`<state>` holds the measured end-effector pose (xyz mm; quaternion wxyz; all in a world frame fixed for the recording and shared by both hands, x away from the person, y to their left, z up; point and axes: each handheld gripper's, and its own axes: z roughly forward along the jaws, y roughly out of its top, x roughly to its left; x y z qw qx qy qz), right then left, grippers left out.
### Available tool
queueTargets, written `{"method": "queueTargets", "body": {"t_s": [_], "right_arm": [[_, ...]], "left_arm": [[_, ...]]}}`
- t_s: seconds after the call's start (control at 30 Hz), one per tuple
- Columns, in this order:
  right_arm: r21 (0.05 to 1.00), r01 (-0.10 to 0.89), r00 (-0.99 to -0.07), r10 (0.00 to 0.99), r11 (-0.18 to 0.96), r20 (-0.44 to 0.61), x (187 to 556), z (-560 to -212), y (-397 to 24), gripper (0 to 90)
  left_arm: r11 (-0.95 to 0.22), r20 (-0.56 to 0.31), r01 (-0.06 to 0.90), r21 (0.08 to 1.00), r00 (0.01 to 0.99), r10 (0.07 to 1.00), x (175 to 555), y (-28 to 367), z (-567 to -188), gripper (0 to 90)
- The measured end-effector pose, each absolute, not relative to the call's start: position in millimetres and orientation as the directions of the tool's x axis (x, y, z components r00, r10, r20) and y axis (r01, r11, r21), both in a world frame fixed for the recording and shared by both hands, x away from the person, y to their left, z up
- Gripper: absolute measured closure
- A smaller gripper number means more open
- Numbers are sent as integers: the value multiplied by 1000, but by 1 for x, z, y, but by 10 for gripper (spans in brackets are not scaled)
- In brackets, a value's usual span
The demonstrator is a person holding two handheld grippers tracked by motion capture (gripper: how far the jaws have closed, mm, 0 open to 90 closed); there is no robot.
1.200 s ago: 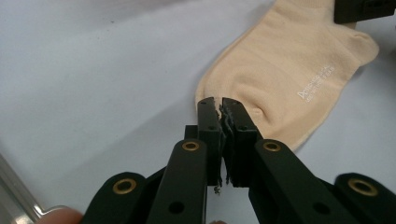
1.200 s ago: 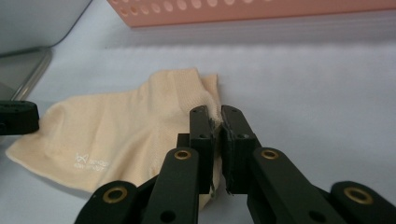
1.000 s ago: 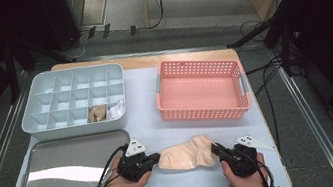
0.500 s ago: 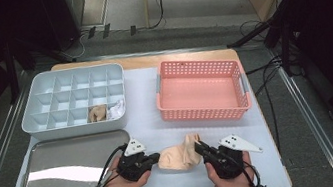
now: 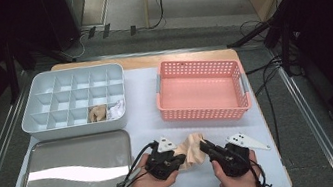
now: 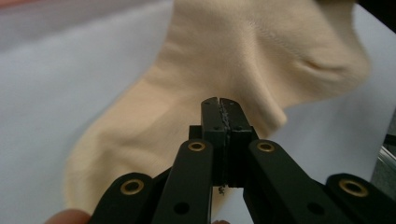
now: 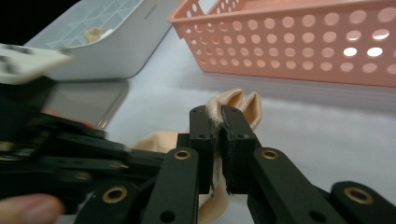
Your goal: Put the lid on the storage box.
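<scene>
The tan sock (image 5: 191, 151) sits bunched between both grippers; left gripper (image 5: 181, 159) jaws pinch one end; right gripper (image 5: 204, 145) jaws pinch the other.

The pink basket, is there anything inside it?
No, in the high view the pink basket shows a bare floor with nothing lying in it.

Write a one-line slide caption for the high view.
Two hand-held grippers, left gripper and right gripper, pinch a beige sock between them on the white table, below a pink basket.
</scene>
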<state>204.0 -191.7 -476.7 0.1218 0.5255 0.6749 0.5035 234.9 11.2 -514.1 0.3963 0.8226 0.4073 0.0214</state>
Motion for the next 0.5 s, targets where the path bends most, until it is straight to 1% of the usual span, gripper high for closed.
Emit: {"method": "queueTargets", "body": {"t_s": [0.1,0.2,0.27,0.3,0.33,0.4,0.5], "right_arm": [[805,589,-431,818,-66,382,203,-476,-192,846],[794,602,-439,795,-85,418,203,-476,-191,846],[791,606,-438,793,-88,424,203,-476,-189,846],[793,603,-442,791,-87,423,203,-476,-188,846],[796,599,-446,792,-82,417,204,-476,-186,846],[801,594,-447,798,-73,404,203,-476,-183,846],[808,588,-460,800,-51,385,203,-476,-176,846]], "left_arm": [[-384,-281,655,651,678,680,237,-1,-519,900],[-375,-288,658,653,674,680,238,-7,-521,900],[-374,-295,655,657,679,672,238,-7,-521,900],[-372,-302,654,658,682,666,238,-4,-520,892],[-374,-304,652,660,687,660,237,0,-518,860],[-358,-297,636,684,691,659,232,15,-512,828],[-321,-281,622,715,675,682,227,48,-503,826]]}}
